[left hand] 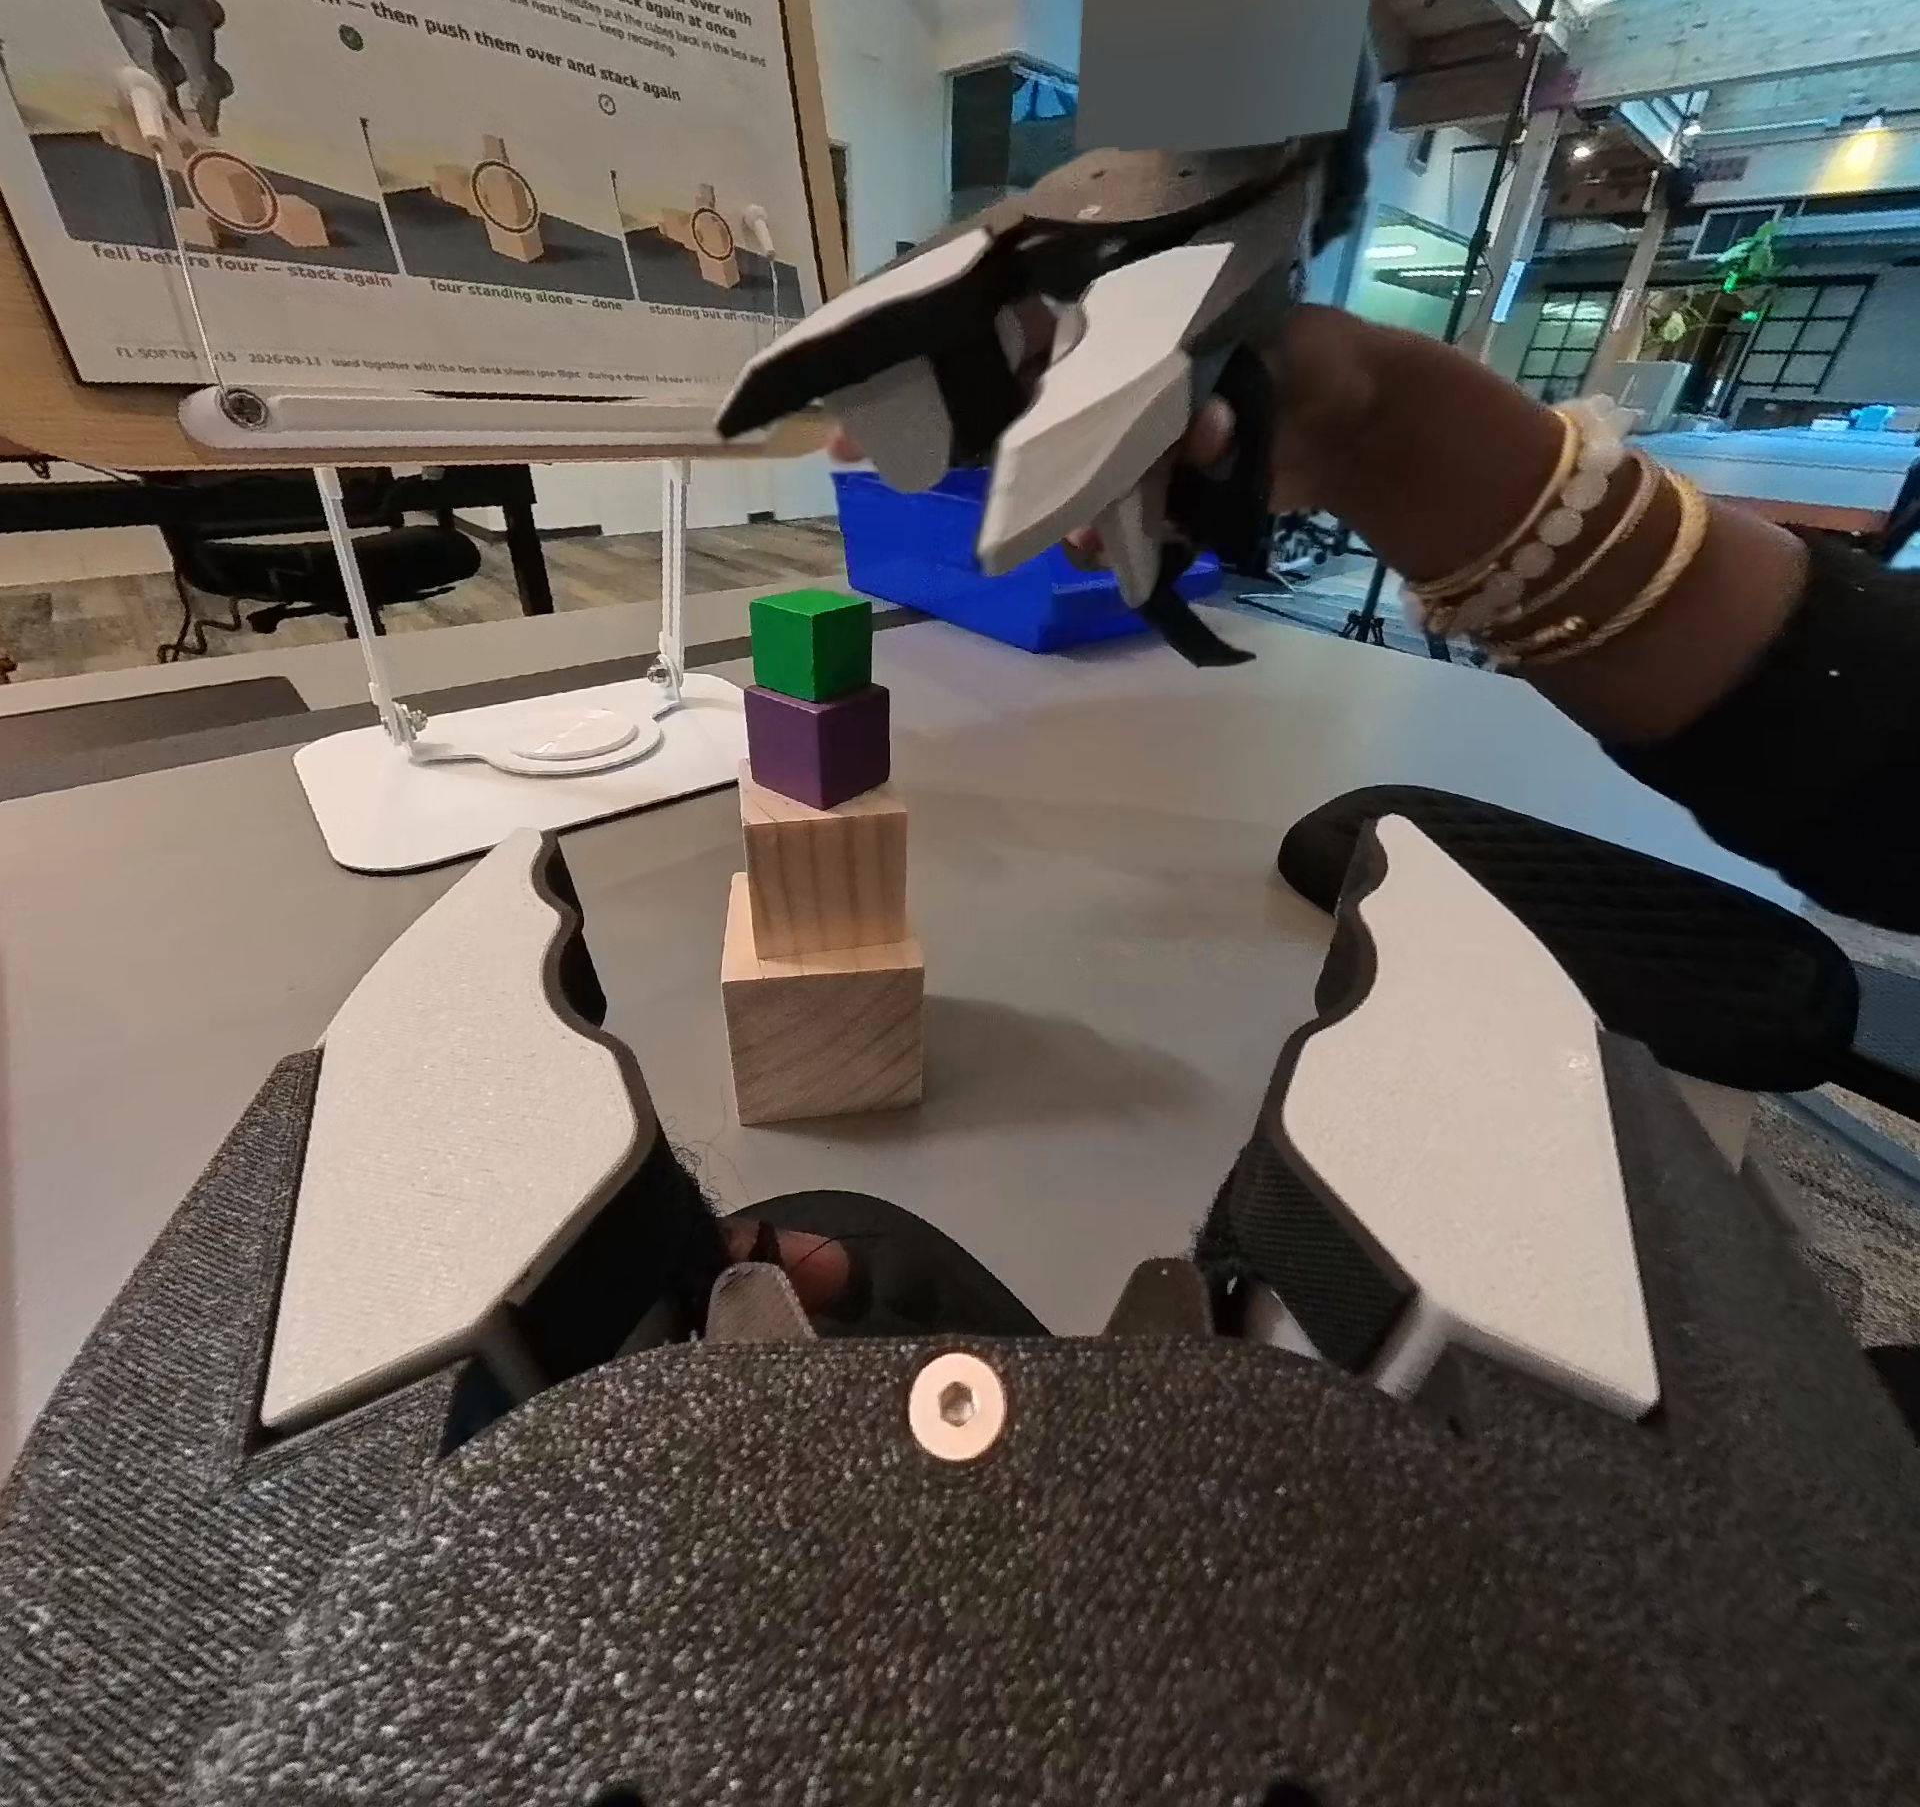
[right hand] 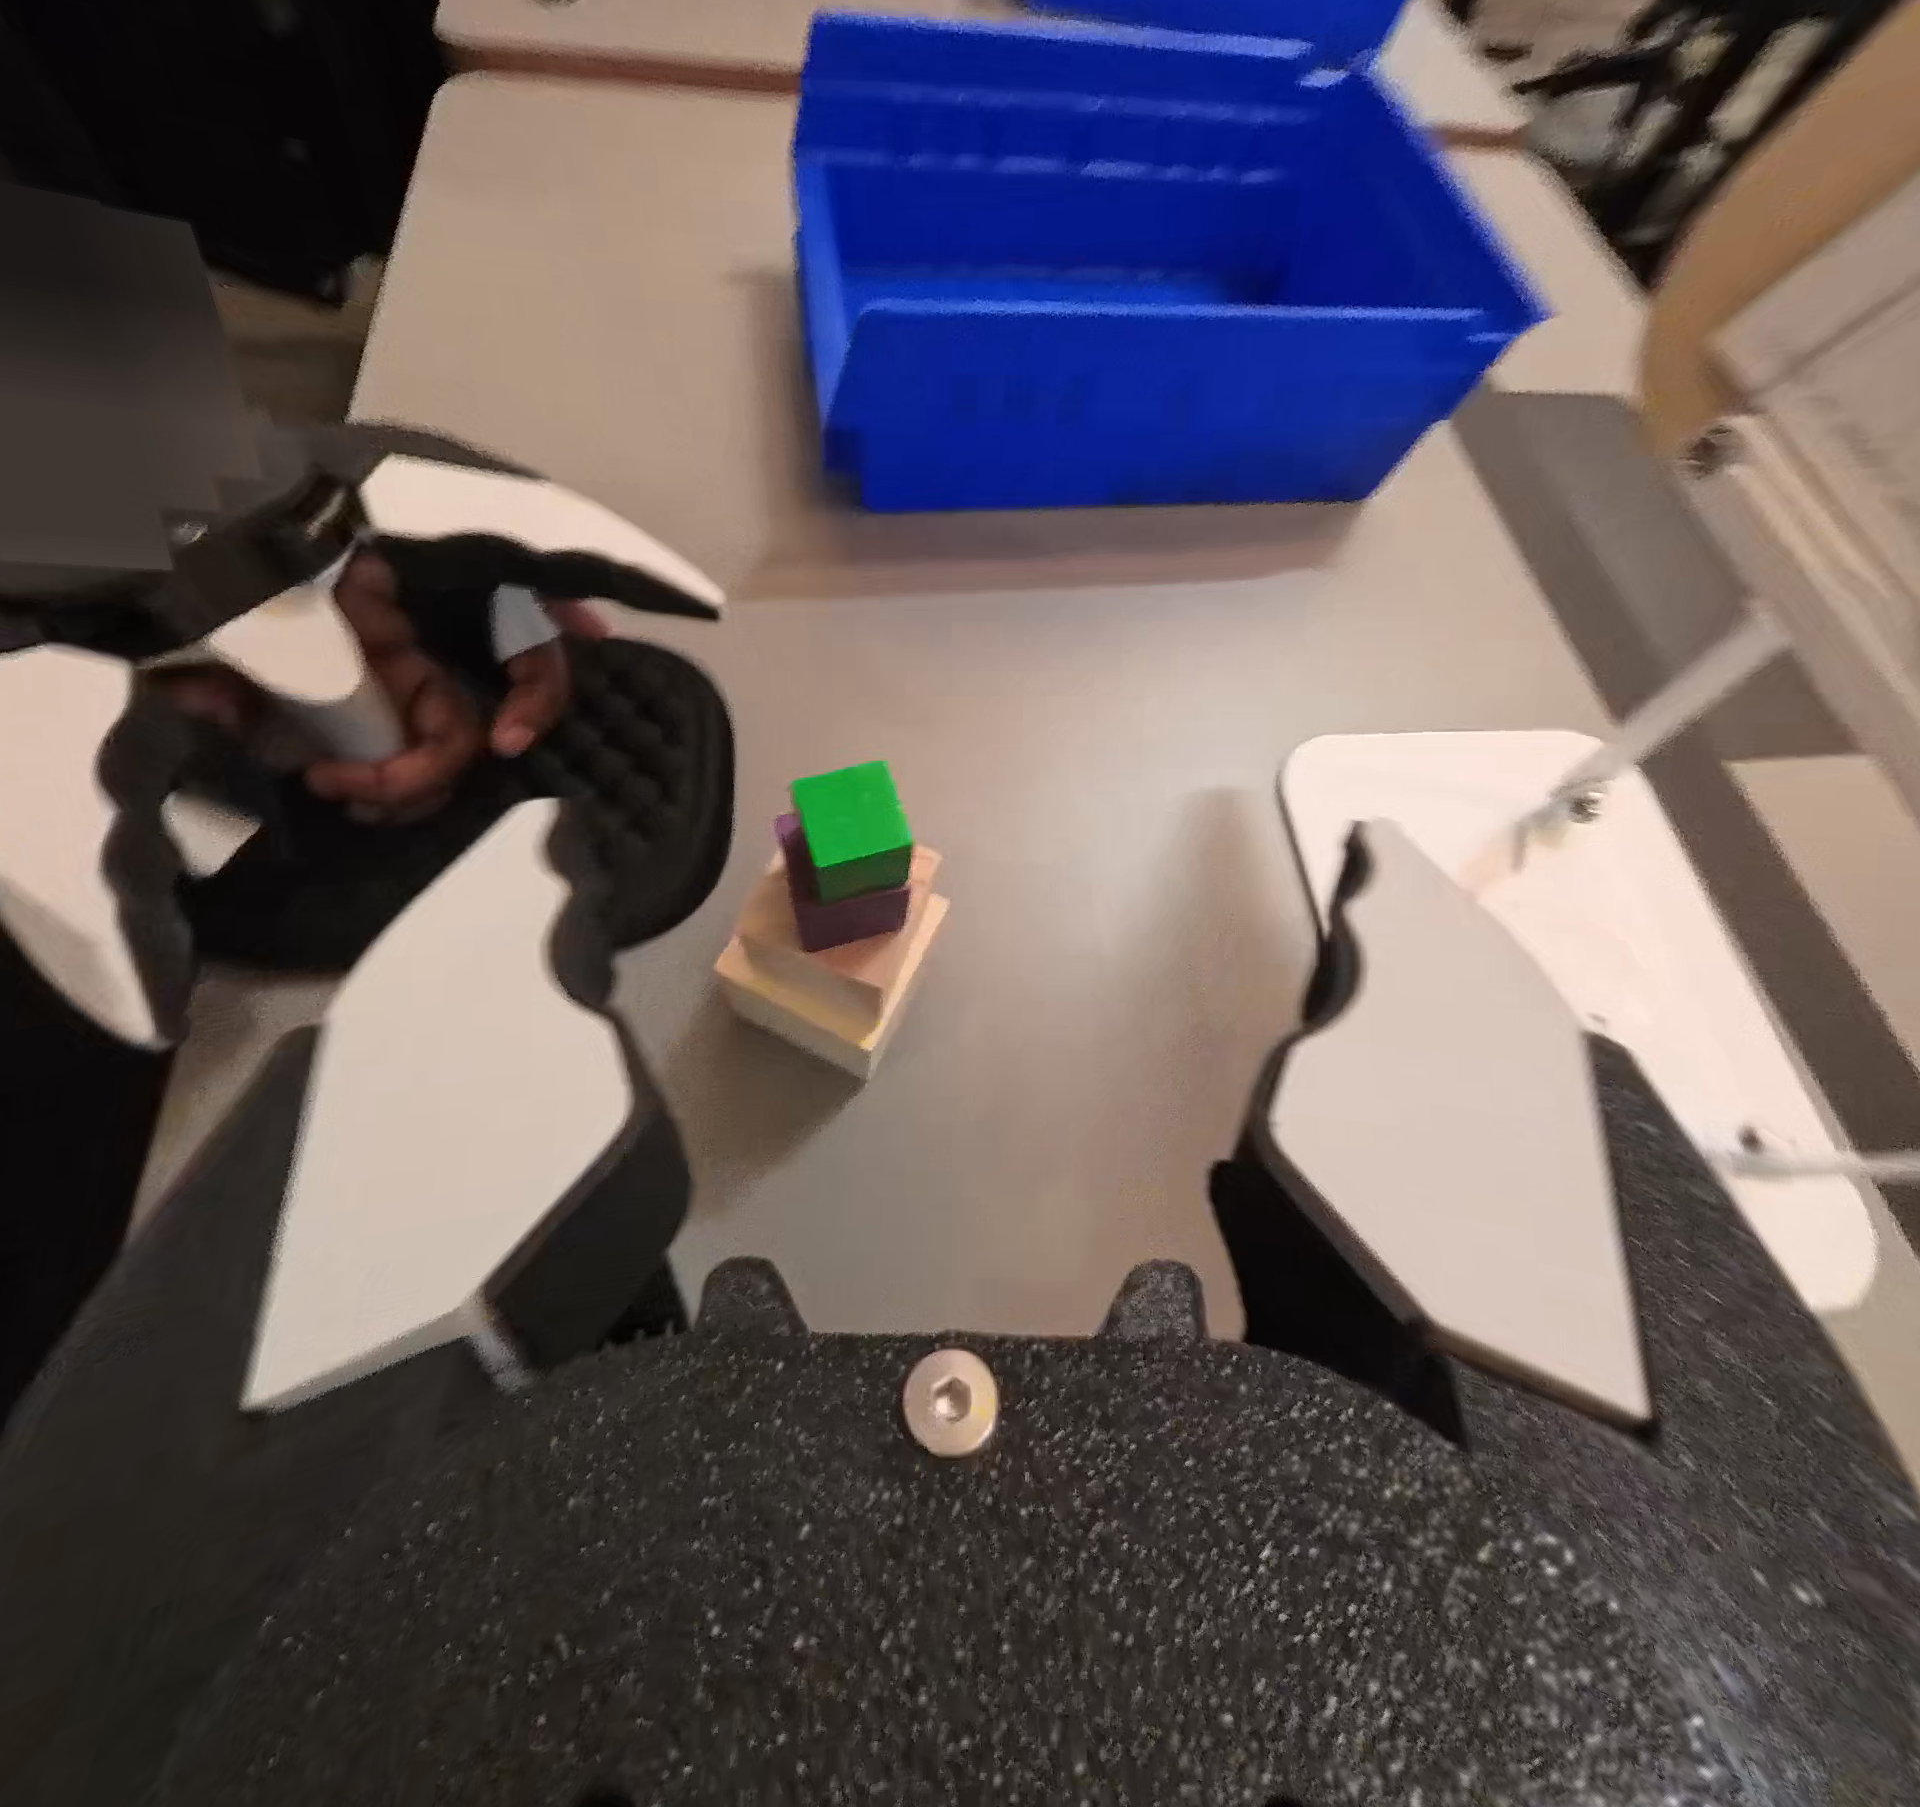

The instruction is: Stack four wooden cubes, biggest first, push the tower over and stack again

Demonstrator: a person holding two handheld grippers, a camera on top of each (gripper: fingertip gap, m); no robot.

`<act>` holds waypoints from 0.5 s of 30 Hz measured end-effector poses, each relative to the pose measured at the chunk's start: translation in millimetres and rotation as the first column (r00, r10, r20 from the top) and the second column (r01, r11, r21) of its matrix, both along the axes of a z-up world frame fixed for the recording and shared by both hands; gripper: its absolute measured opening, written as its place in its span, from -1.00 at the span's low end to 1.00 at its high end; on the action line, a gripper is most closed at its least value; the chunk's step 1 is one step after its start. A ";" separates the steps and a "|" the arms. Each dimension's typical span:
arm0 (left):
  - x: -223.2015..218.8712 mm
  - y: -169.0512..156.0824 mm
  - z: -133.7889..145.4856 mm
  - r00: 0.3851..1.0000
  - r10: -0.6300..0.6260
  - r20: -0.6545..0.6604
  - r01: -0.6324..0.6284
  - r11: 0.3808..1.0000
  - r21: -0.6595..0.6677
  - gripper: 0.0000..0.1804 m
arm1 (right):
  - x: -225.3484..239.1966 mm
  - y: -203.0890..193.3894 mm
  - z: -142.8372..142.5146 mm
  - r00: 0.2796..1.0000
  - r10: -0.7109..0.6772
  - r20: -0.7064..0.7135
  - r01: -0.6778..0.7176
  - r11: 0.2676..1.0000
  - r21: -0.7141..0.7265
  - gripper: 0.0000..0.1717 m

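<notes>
A tower of cubes stands on the grey table (left hand: 1195, 822): a green cube (left hand: 810, 643) on a purple cube (left hand: 818, 745), on a wooden cube (left hand: 826, 869), on a larger wooden cube (left hand: 823, 1030). My left gripper (left hand: 961, 858) is open and empty, low on the table just in front of the tower. My right gripper (right hand: 951, 848) is open and empty, above the tower, looking down on the green cube (right hand: 850, 827). It also shows in the left wrist view (left hand: 914, 469), above and behind the tower, with its jaws apart.
A blue bin (right hand: 1143, 303) stands behind the tower; it also shows in the left wrist view (left hand: 935, 552). A white stand base (left hand: 499, 770) holding an instruction sheet (left hand: 395, 126) is at the left. A black padded object (left hand: 1662, 936) lies at the right.
</notes>
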State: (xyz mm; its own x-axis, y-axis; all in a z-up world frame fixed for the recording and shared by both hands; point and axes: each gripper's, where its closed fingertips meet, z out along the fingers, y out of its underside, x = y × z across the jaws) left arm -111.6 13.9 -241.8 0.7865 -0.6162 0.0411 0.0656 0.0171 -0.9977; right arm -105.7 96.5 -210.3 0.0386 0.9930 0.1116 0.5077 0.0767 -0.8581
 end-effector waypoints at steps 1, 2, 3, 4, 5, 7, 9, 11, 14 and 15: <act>0.3 -0.2 0.0 1.000 -0.001 -0.002 0.001 1.000 0.001 0.50 | 4.1 4.3 4.5 0.998 -0.053 -0.039 0.053 0.998 0.015 0.67; 0.4 -0.3 0.0 1.000 -0.001 -0.003 0.001 1.000 0.003 0.50 | 10.6 7.3 8.7 0.992 -0.095 -0.077 0.098 0.995 0.031 0.68; 0.5 -0.4 0.0 1.000 -0.001 -0.005 0.001 1.000 0.004 0.50 | 18.2 8.8 13.1 0.984 -0.130 -0.122 0.136 0.990 0.044 0.68; 0.6 -0.5 0.0 1.000 0.000 -0.006 0.000 1.000 0.004 0.50 | 26.5 8.8 17.5 0.972 -0.157 -0.174 0.167 0.985 0.045 0.68; 0.8 -0.4 -0.2 1.000 -0.001 -0.009 0.001 1.000 0.004 0.50 | 35.5 7.7 20.8 0.958 -0.181 -0.222 0.194 0.980 0.036 0.68; 1.3 -0.4 -0.4 1.000 -0.001 -0.012 0.001 1.000 0.004 0.50 | 53.7 1.4 22.9 0.928 -0.217 -0.302 0.225 0.974 -0.008 0.67; 1.3 -0.5 -0.4 1.000 0.000 -0.015 0.000 1.000 0.006 0.50 | 70.7 -7.6 18.8 0.907 -0.237 -0.348 0.236 0.971 -0.043 0.68; 1.9 -0.9 -0.2 1.000 0.000 -0.019 0.000 1.000 0.011 0.50 | 86.3 -18.0 10.1 0.899 -0.244 -0.363 0.242 0.969 -0.051 0.68; 2.1 -1.6 0.4 1.000 0.008 -0.030 -0.008 1.000 0.022 0.50 | 108.3 -32.8 -3.2 0.883 -0.266 -0.387 0.259 0.963 -0.072 0.67; 2.2 -1.5 0.3 0.999 0.011 -0.033 -0.010 1.000 0.024 0.50 | 114.9 -36.7 -7.4 0.873 -0.281 -0.398 0.268 0.959 -0.089 0.67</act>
State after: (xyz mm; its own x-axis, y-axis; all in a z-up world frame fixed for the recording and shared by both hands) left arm -109.4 12.4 -241.4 0.7934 -0.6086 0.0005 0.0322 0.0412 -0.9986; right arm 9.2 59.8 -217.7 0.3451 0.9386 -0.0020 0.1153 -0.0445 -0.9923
